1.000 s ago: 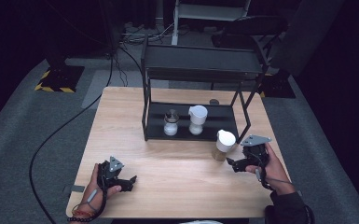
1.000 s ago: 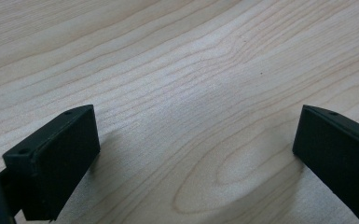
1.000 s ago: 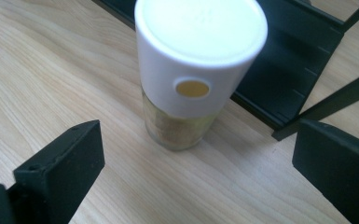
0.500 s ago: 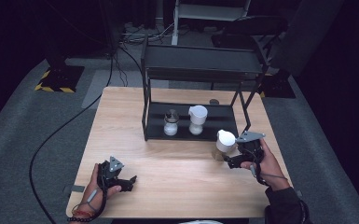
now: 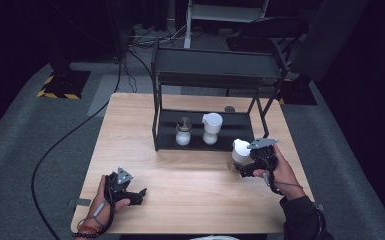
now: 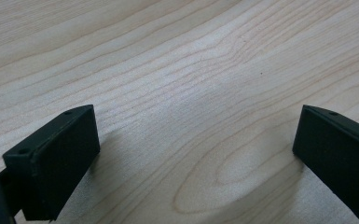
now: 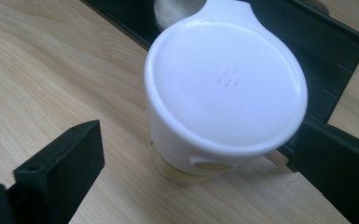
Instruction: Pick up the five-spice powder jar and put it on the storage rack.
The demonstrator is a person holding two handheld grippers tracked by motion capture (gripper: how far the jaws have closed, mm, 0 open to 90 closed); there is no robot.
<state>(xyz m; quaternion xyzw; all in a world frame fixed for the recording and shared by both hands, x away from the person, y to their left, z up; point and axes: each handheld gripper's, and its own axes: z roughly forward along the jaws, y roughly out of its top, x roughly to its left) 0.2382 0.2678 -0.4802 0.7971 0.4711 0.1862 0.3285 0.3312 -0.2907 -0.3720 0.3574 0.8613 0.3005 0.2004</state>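
White-capped jar (image 5: 240,150) stands on the table (image 5: 190,175) just outside the black rack (image 5: 205,75), one of three containers; two sit on the rack's bottom shelf. My left gripper (image 6: 196,154) is spread over bare wood. My right gripper (image 7: 191,158) is spread around its round, smooth cap, not touching.

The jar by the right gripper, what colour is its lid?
White. The lid has a small pattern of raised dots in its centre, clearest in the right gripper view.
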